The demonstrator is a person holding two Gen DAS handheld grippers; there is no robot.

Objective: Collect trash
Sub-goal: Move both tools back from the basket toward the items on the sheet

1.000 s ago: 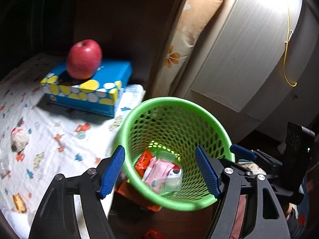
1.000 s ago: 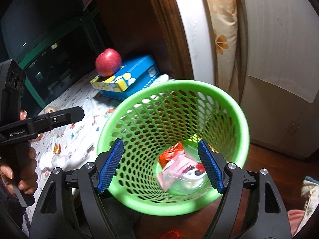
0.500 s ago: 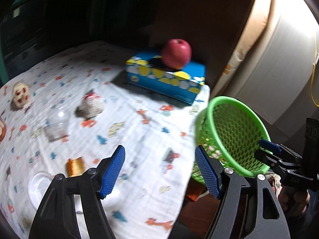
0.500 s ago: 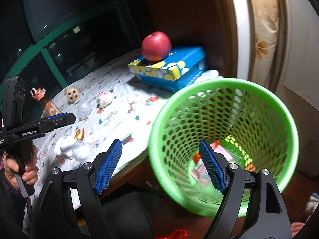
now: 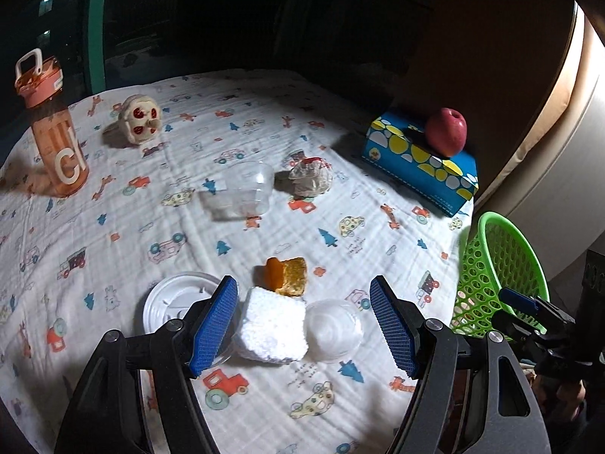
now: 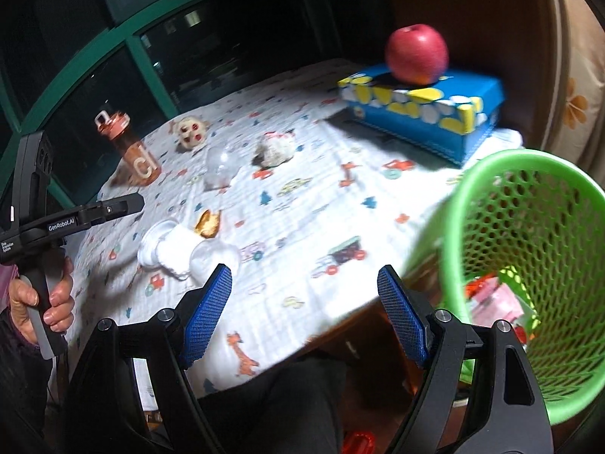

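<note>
Both tongs stood apart and empty; your left gripper point(image 5: 303, 323) framed the white foam block point(image 5: 273, 328) at lower centre, so you needed a straight descent, clearing the orange wrapper point(image 5: 285, 275) and lid point(image 5: 177, 304), while the right gripper point(image 6: 304, 308) waited by the green basket point(image 6: 529, 265) at frame right.

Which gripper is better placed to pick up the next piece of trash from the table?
Left. The left gripper is open, with the white foam block between its fingers. The right gripper, also open, hangs at the table's edge beside the green basket, farther from the litter.
</note>
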